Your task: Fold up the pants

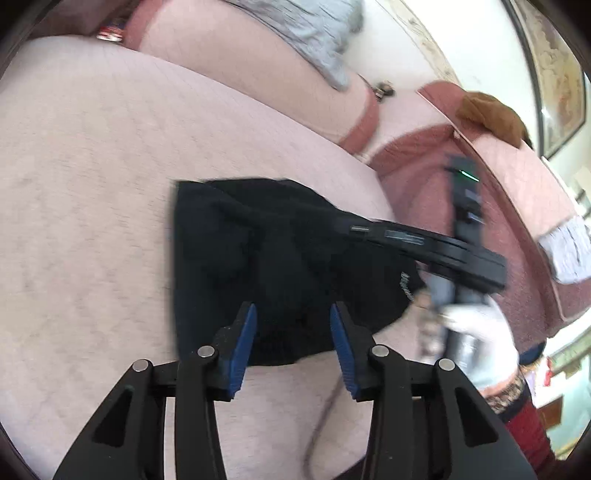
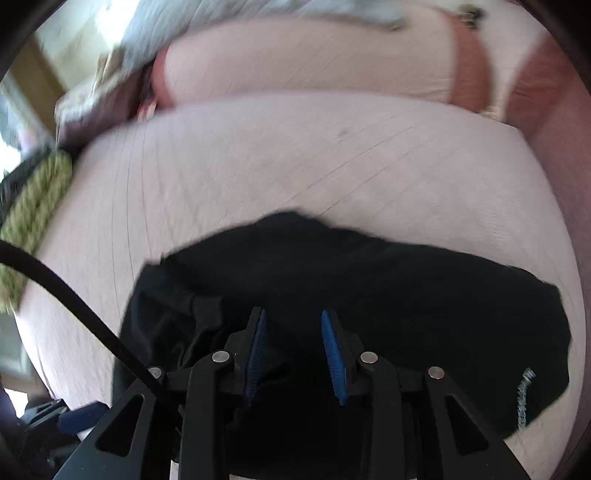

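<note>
The black pants (image 1: 280, 258) lie folded into a compact bundle on a pale pink sofa seat (image 1: 92, 184). My left gripper (image 1: 291, 314) is open, its blue pads just above the near edge of the bundle, holding nothing. The right gripper's black body (image 1: 443, 251) reaches over the bundle's far right side in the left wrist view. In the right wrist view the pants (image 2: 406, 302) fill the lower half, with a pale printed logo (image 2: 526, 398) at the right. My right gripper (image 2: 293, 325) is open above the fabric, holding nothing.
The pink sofa backrest (image 2: 314, 62) runs behind, with a grey cloth (image 1: 314, 33) draped on it. A brown object (image 1: 491, 114) sits on the red armrest. A green patterned cushion (image 2: 33, 210) lies at the seat's left end. A black cable (image 2: 74, 295) crosses the lower left.
</note>
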`<state>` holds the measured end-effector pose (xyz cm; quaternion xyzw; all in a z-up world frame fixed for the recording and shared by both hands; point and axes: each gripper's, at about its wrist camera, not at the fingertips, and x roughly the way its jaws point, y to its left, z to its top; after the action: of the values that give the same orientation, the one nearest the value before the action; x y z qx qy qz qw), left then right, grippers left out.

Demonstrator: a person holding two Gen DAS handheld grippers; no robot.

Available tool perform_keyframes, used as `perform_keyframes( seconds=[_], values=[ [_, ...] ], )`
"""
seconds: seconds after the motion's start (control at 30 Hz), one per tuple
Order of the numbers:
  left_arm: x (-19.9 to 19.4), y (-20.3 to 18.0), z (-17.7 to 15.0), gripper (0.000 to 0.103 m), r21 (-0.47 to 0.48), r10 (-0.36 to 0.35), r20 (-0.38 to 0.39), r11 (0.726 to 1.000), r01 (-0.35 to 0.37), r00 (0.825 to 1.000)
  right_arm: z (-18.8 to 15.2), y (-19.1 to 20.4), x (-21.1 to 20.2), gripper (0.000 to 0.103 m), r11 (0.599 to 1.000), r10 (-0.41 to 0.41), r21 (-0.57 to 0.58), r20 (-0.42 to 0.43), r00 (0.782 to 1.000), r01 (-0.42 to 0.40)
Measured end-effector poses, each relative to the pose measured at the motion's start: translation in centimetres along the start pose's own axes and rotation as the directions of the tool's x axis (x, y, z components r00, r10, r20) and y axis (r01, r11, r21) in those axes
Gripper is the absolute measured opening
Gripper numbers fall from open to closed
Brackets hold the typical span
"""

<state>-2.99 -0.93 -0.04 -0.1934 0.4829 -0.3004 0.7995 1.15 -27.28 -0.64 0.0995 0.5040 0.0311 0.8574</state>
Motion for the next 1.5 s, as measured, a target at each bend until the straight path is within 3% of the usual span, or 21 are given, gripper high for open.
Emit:
perform_keyframes(
  seconds=[0.03, 0.07, 0.13, 0.3, 0.33, 0.37, 0.43, 0.6, 0.67, 0.7, 0.87, 0.93, 1.0, 1.07, 1.2, 1.23, 1.3, 1.37, 1.43, 1.47, 1.5],
  values=[
    [-0.2, 0.9, 0.2, 0.04, -0.015, 0.027, 0.007, 1.0, -0.027, 1.0, -0.3, 0.0, -0.7, 0.035, 0.999, 0.037, 0.014, 0.029, 0.999, -0.038],
    [0.1, 1.5, 0.4, 0.04, -0.03, 0.039, 0.006, 0.999, -0.039, 0.999, -0.8, 0.3, -1.5, 0.035, 0.991, 0.126, 0.03, 0.053, 0.991, -0.128],
    [0.6, 2.9, 0.5, 0.04, -0.079, 0.077, -0.007, 0.994, -0.077, 0.997, -2.1, 0.6, -2.1, 0.035, 0.964, 0.255, 0.062, 0.062, 0.965, -0.259],
    [2.5, 3.9, -0.9, 0.04, -0.104, 0.145, -0.047, 0.983, -0.149, 0.988, -5.0, 2.2, -0.7, 0.035, 0.904, 0.417, 0.071, 0.079, 0.905, -0.422],
    [2.9, 3.6, -0.6, 0.04, -0.11, 0.15, -0.051, 0.982, -0.155, 0.987, -5.4, 2.1, 0.1, 0.035, 0.904, 0.414, 0.082, 0.07, 0.907, -0.419],
    [3.0, 3.5, -0.7, 0.04, -0.115, 0.152, -0.055, 0.981, -0.158, 0.987, -5.7, 2.4, 0.9, 0.035, 0.934, 0.346, 0.071, 0.078, 0.935, -0.351],
    [3.2, 3.2, -1.0, 0.04, -0.117, 0.158, -0.06, 0.979, -0.164, 0.986, -5.8, 3.1, 2.0, 0.038, 0.958, 0.282, 0.024, 0.076, 0.956, -0.285],
    [2.8, 3.1, -1.9, 0.04, -0.126, 0.173, -0.057, 0.976, -0.179, 0.983, -5.7, 4.5, 2.6, 0.038, 0.953, 0.303, -0.051, 0.077, 0.95, -0.299],
    [2.6, 3.0, -2.0, 0.04, -0.122, 0.188, -0.056, 0.973, -0.194, 0.981, -5.9, 4.8, 2.7, 0.011, 0.952, 0.304, -0.065, 0.058, 0.951, -0.3],
    [2.6, 2.9, -1.9, 0.04, -0.117, 0.194, -0.055, 0.973, -0.199, 0.979, -5.7, 4.4, 2.5, 0.005, 0.953, 0.298, -0.06, 0.047, 0.953, -0.295],
    [2.9, 0.9, -0.8, 0.042, -0.062, 0.228, -0.028, 0.971, -0.229, 0.973, -6.0, 1.7, 0.2, 0.005, 0.959, 0.28, 0.008, 0.091, 0.956, -0.282],
    [3.2, 0.2, -0.4, 0.043, -0.042, 0.233, -0.019, 0.971, -0.234, 0.972, -6.6, -0.2, -1.0, 0.005, 0.969, 0.235, 0.052, 0.104, 0.966, -0.241],
    [4.0, -0.5, 0.0, 0.043, -0.026, 0.229, -0.018, 0.973, -0.229, 0.973, -7.4, -1.9, -0.8, 0.005, 0.974, 0.188, 0.118, 0.071, 0.98, -0.195],
    [5.3, -1.4, 0.3, 0.044, 0.012, 0.239, -0.027, 0.971, -0.238, 0.971, -8.0, -2.9, 0.0, 0.005, 0.967, 0.198, 0.157, 0.026, 0.98, -0.199],
    [8.2, -1.7, -0.1, 0.046, 0.064, 0.288, -0.073, 0.957, -0.283, 0.955, -8.1, -3.1, 0.8, 0.018, 0.969, 0.167, 0.186, -0.008, 0.986, -0.162],
    [8.9, -1.5, -0.5, 0.05, 0.077, 0.321, -0.074, 0.946, -0.315, 0.944, -8.2, -3.3, 0.7, 0.021, 0.965, 0.165, 0.207, -0.002, 0.986, -0.161],
    [9.3, -1.7, -0.8, 0.052, 0.108, 0.337, -0.045, 0.937, -0.331, 0.94, -8.2, -4.3, -0.5, 0.022, 0.953, 0.16, 0.252, 0.064, 0.985, -0.171],
    [9.3, -1.8, -1.0, 0.059, 0.129, 0.336, -0.038, 0.936, -0.329, 0.941, -8.1, -5.3, -2.5, 0.026, 0.929, 0.203, 0.268, 0.201, 0.958, -0.253],
    [9.5, -1.9, -1.0, 0.065, 0.137, 0.328, -0.036, 0.937, -0.321, 0.944, -8.0, -6.0, -4.0, 0.03, 0.881, 0.314, 0.256, 0.315, 0.896, -0.399],
    [9.6, -1.9, -1.0, 0.067, 0.137, 0.326, -0.035, 0.938, -0.318, 0.945, -8.0, -6.2, -4.0, 0.035, 0.838, 0.39, 0.254, 0.34, 0.855, -0.483],
    [9.6, -2.0, -0.9, 0.067, 0.136, 0.325, -0.035, 0.938, -0.318, 0.945, -8.1, -6.3, -3.4, 0.045, 0.808, 0.436, 0.264, 0.333, 0.836, -0.527]
  ],
)
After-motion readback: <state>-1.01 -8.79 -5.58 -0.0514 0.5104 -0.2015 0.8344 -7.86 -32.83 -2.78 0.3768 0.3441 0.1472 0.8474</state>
